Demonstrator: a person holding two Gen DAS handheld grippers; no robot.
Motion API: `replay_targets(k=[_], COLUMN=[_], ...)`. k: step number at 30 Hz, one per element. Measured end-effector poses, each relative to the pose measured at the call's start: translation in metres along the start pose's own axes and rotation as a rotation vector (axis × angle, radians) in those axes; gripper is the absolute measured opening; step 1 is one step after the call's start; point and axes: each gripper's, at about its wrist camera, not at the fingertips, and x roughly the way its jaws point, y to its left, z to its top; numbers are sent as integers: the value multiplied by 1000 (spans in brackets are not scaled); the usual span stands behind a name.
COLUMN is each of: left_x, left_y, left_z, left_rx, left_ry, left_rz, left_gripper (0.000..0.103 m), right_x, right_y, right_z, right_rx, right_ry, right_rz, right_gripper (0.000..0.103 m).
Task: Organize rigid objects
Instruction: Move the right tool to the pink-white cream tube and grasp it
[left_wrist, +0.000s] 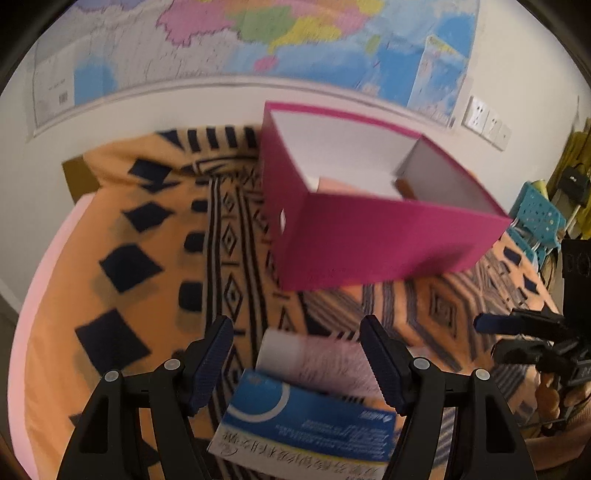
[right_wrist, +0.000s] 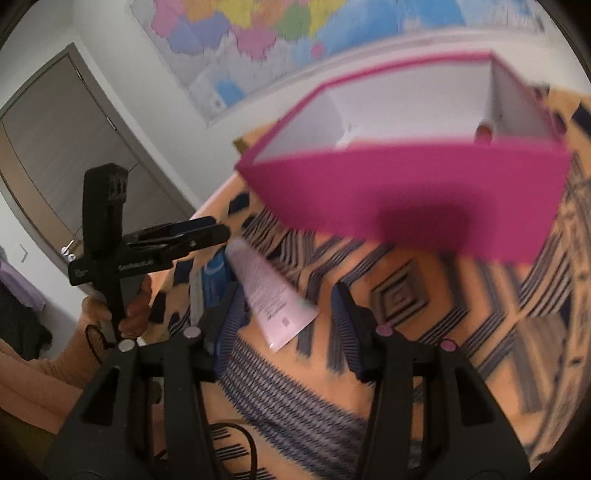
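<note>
An open magenta box (left_wrist: 369, 236) with white inner walls stands on the patterned cloth, with a pale item and a brown one inside. My left gripper (left_wrist: 299, 354) is open above a blue and white carton (left_wrist: 306, 417), whose sides its pads do not press. A white tube (left_wrist: 317, 358) lies just beyond the carton. In the right wrist view my right gripper (right_wrist: 290, 317) is open, and the tube (right_wrist: 273, 295) lies on the cloth between its fingertips, untouched. The magenta box (right_wrist: 406, 206) sits right behind. The left gripper (right_wrist: 218, 230) hovers at the left over the blue carton (right_wrist: 216, 273).
An orange cloth (left_wrist: 122, 229) with black patterns covers the surface, which ends at a white wall with a map (left_wrist: 258, 40). A turquoise perforated stool (left_wrist: 539, 218) stands at the right. A grey door (right_wrist: 55, 147) is at the left. A hand (right_wrist: 133, 306) holds the left gripper.
</note>
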Motion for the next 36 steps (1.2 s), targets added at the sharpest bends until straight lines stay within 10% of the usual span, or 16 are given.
replay_targets(k=[16, 36], left_x=[16, 25], left_y=[-6, -59], left_z=[-12, -16], left_rx=[51, 102], left_ry=[63, 92], left_rz=[-27, -154], left_gripper=[71, 71], right_x=[51, 7], right_y=[1, -36], right_z=[-21, -21], right_rx=[95, 185], right_ry=[129, 21], right_rz=[34, -73], right_gripper=[51, 53])
